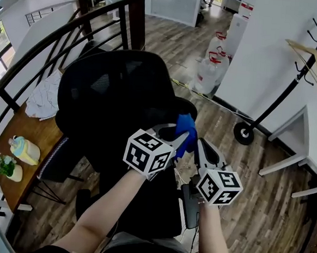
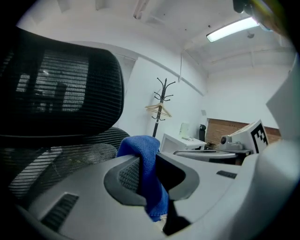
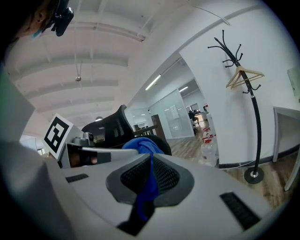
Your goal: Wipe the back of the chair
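One blue knitted cloth [image 1: 185, 130] is pinched by two tongs at once. The left gripper [image 1: 177, 142] and the right gripper [image 1: 199, 148] are each closed tight on a fold of it, with nothing else gripped. This double hold is judged to serve for bunching or passing the cloth before wiping. The one black mesh office chair [image 1: 109, 92] is seen at ten o'clock of the cloth, its back near — whether contact is made cannot be told.

Black mesh office chair [image 1: 107, 86], upright, bunched blue cloth [image 1: 184, 131] just beside it
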Action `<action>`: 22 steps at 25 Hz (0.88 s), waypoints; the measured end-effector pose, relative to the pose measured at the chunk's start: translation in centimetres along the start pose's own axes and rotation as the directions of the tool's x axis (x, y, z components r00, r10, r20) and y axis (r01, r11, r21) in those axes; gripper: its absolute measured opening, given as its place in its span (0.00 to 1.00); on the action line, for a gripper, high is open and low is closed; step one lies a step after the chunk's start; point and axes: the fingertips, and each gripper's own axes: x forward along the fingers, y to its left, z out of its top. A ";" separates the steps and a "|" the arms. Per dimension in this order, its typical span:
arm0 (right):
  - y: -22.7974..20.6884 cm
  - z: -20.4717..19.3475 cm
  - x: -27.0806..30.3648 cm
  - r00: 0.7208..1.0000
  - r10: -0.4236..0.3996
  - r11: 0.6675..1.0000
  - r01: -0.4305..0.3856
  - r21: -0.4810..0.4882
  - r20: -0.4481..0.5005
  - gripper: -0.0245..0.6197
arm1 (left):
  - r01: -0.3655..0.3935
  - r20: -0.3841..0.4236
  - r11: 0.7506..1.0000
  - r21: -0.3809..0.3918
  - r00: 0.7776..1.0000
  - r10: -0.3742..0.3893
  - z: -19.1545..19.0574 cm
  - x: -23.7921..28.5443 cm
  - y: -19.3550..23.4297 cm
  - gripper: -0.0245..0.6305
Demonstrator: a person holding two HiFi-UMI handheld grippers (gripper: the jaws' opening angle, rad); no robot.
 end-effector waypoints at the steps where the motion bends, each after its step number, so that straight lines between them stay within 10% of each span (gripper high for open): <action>1: -0.2 -0.2 0.2 1.000 -0.002 1.000 0.002 0.006 -0.003 0.09 | 0.002 -0.009 1.000 -0.004 1.000 -0.002 -0.3 0.4 0.2 0.15; 22: 1.6 -3.9 3.6 0.992 0.068 0.997 -0.066 0.026 -0.109 0.09 | -0.111 -0.027 0.990 -0.085 0.994 0.110 -2.3 -0.4 6.0 0.15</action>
